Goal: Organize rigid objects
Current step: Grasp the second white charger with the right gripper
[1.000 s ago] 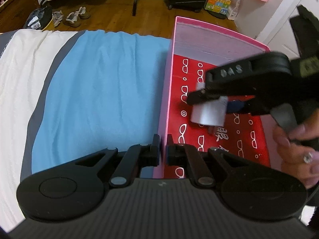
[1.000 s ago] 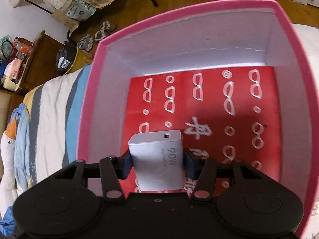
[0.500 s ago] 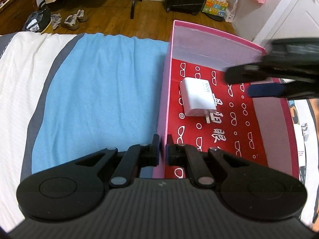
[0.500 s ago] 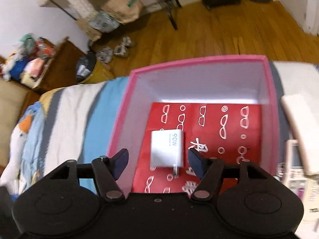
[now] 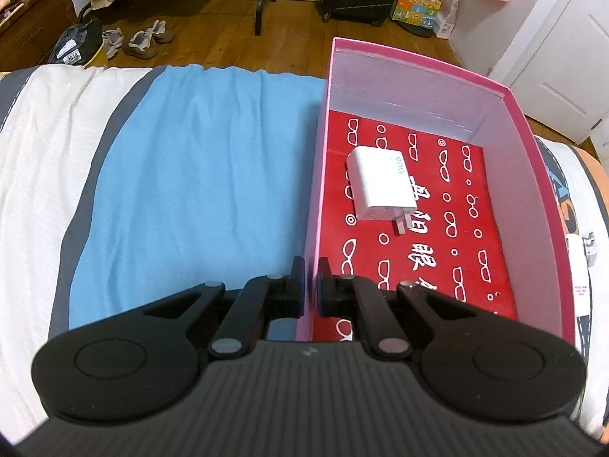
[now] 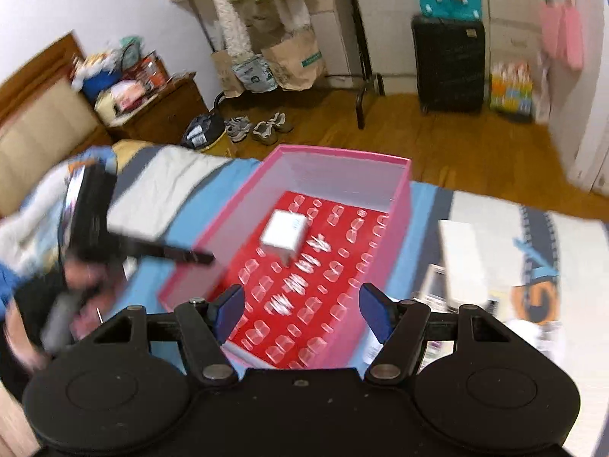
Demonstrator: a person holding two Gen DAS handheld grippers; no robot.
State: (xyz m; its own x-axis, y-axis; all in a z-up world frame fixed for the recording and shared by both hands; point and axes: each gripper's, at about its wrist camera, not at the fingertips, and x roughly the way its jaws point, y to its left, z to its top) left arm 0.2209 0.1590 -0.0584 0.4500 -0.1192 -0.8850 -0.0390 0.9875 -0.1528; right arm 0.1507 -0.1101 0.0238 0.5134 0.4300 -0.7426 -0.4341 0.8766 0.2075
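Note:
A pink box (image 5: 318, 175) with a red patterned floor sits on the bed. A white 90W charger (image 5: 380, 182) lies flat inside it, prongs toward me. My left gripper (image 5: 310, 282) is shut on the box's left wall near the front corner. In the right wrist view the box (image 6: 399, 236) and the charger (image 6: 283, 234) sit below and ahead of my right gripper (image 6: 302, 312), which is open, empty and raised above the box's near end. The left gripper (image 6: 190, 255) shows there at the box's left wall.
The box rests on a bedspread with a blue stripe (image 5: 198, 175) and white bands. White flat objects (image 6: 462, 262) lie on the bed right of the box. Shoes (image 5: 146, 36), bags and a black suitcase (image 6: 449, 63) stand on the wooden floor beyond.
My right gripper opened, left the charger on the box floor, and has pulled back and up out of the box. My left gripper has kept its hold on the wall.

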